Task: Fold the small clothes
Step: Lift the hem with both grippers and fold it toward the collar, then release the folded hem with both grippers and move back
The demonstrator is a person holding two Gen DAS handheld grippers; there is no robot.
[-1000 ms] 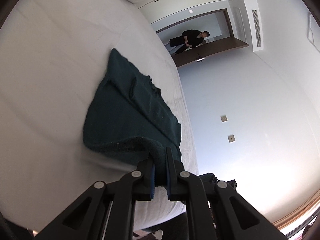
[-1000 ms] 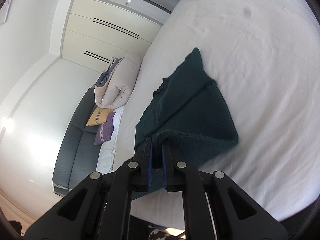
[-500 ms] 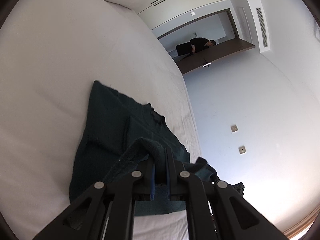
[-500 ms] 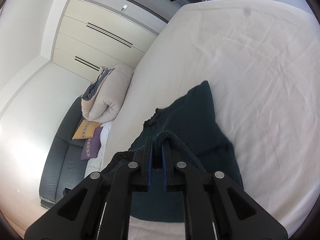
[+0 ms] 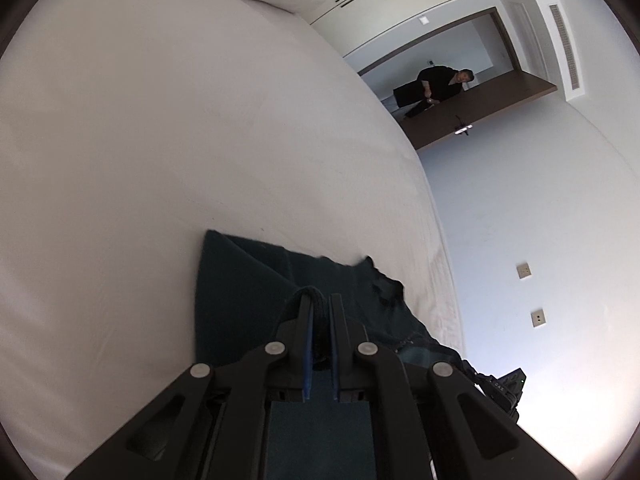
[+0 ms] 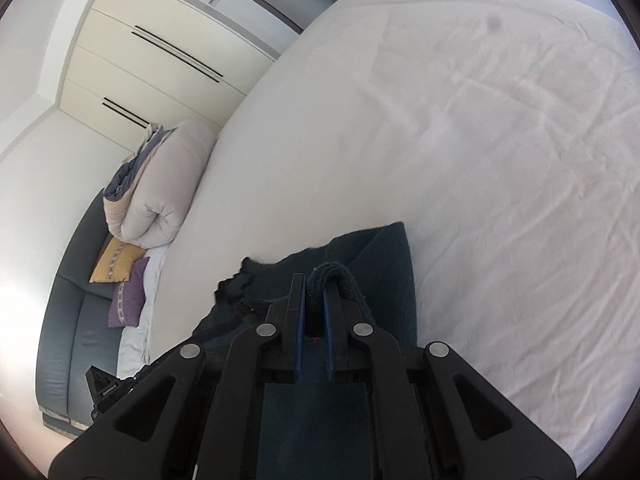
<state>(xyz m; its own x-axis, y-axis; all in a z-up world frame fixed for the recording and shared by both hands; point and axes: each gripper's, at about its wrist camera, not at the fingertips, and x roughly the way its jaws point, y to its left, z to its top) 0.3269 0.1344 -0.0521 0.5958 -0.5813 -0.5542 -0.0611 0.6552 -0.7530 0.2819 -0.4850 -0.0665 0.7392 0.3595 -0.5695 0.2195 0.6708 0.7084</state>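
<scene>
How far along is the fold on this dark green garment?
Mid-fold. Done: the dark green garment is spread on the white bed. In hand: left gripper and right gripper are each shut on a thick hem edge, carried over the layer beneath. Left: lay the edge down, release, and any further folds.

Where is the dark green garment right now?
The dark green garment lies on the white bed near its edge, its near hem pinched by the left gripper and right gripper.

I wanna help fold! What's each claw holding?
Left gripper: closed on the dark green garment.
Right gripper: closed on the same garment.
</scene>
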